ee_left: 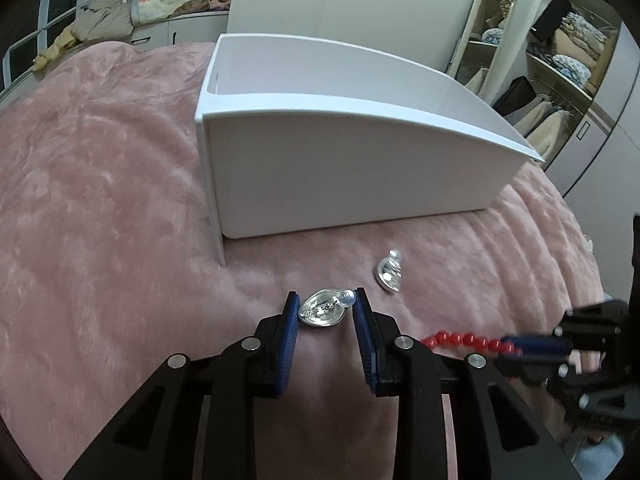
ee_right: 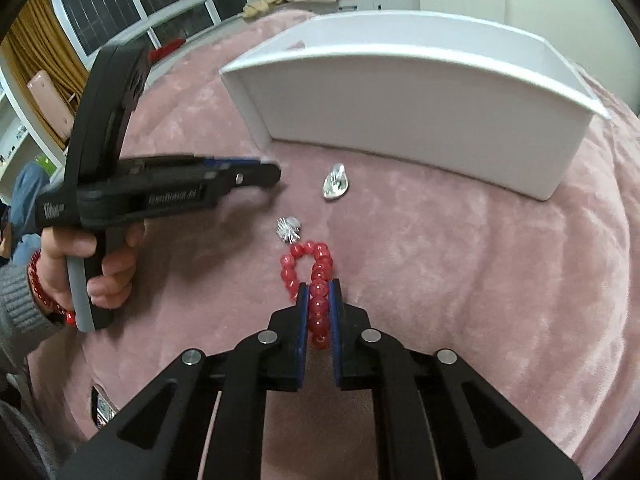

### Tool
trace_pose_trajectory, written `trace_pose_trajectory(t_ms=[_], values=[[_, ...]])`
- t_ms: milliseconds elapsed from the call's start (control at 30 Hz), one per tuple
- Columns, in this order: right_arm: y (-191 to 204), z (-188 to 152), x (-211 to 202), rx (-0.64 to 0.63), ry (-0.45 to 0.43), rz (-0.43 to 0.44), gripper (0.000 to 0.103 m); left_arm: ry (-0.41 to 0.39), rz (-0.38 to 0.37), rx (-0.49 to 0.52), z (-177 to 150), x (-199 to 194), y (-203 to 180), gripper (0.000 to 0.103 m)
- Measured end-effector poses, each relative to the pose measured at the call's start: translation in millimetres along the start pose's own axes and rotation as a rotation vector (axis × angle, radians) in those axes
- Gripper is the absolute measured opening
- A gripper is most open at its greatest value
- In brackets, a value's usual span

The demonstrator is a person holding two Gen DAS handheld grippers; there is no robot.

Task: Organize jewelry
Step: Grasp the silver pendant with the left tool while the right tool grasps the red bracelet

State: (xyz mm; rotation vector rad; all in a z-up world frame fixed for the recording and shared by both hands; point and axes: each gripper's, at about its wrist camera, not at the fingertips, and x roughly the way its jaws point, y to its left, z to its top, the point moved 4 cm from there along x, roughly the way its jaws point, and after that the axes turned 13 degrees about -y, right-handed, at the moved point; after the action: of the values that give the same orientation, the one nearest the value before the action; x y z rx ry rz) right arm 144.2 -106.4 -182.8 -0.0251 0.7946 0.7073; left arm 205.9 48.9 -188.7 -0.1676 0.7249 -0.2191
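Left wrist view: the white open-topped plastic box (ee_left: 352, 168) hides its own floor, so its contents cannot be seen. The right hand-held gripper (ee_left: 516, 346) is cut off at the right edge, its jaws closed on the red round-bead bracelet (ee_left: 464, 339). The left hand-held gripper (ee_left: 326, 312) stands wide open, straddling a shiny silver oval earring (ee_left: 322, 312) lying flat on the pink plush bed cover (ee_left: 100, 200), long axis left-right between the pads, without clear contact. A second silver oval earring (ee_left: 389, 272) lies farther right, near the box.

Right wrist view: the bracelet (ee_right: 316, 280) loop runs near-to-far, far end on the cover. A small silver spiky piece (ee_right: 289, 230) sits just beyond; detail is unclear.
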Motion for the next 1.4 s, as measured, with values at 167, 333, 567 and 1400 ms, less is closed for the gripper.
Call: trace_pose_trajectory(t_ms=[167,333,567,1400], values=[[-3,6,-24,0.020,-0.055,0.003,0.010,-0.008,-0.005,-0.014,-7,-10,-3,0.032],[-2,19,-39,0.039,-0.107,0.018,0.010,-0.024,-0.017,-0.035,-10,-23,-10,0.032],[-10,31,-57,0.062,-0.158,0.019,0.010,-0.063,-0.043,-0.024,-5,-49,-28,0.032],[-17,85,-81,0.088,-0.249,-0.010,0.010,-0.127,-0.051,0.017,39,-74,-48,0.032]])
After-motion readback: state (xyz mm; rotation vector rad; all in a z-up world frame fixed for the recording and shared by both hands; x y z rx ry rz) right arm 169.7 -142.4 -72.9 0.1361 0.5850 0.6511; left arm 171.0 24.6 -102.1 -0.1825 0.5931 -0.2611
